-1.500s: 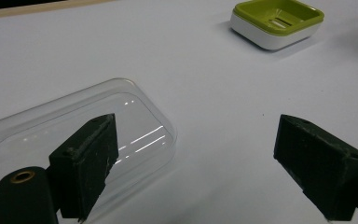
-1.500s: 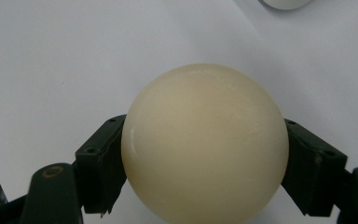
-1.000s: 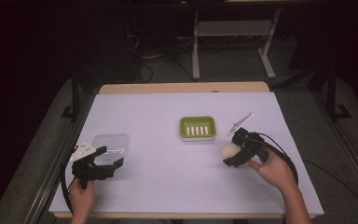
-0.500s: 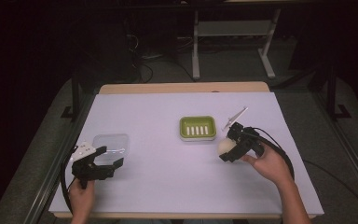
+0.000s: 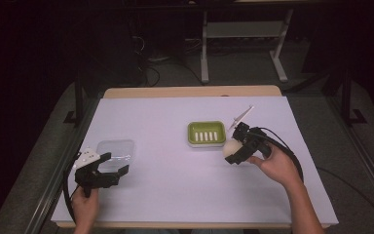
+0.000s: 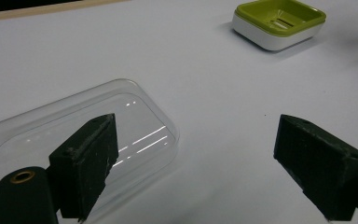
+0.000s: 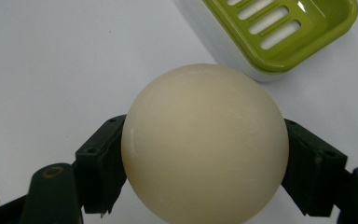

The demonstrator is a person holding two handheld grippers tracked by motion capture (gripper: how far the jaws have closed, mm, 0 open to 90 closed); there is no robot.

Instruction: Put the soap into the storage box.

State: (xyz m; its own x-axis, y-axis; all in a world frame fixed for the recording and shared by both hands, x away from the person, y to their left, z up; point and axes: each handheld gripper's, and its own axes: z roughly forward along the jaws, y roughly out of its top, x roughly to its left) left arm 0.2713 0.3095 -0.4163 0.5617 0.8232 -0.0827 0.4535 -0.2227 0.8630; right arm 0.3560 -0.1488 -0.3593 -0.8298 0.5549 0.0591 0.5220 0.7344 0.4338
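A round cream soap ball [image 5: 233,148] [image 7: 205,140] is clamped between the jaws of my right gripper [image 5: 237,152], just right of the green slotted soap dish [image 5: 206,133] [image 7: 279,32] in the middle of the table. The ball hangs close above the white cover, beside the dish's near right corner. At the table's near left, my left gripper [image 5: 108,168] [image 6: 196,163] stands open with nothing between its jaws. A clear plastic lid [image 5: 116,150] [image 6: 81,135] lies flat right in front of it, partly under its left jaw.
The table [image 5: 165,195] wears a white cover, with a wooden edge at the far side. A cable [image 5: 292,156] loops from the right gripper past the person's hand. A white frame stands on the dark floor beyond the table.
My right gripper has carried the soap ball leftward and a little away from the person, closer to the green dish. The left gripper has stayed put.
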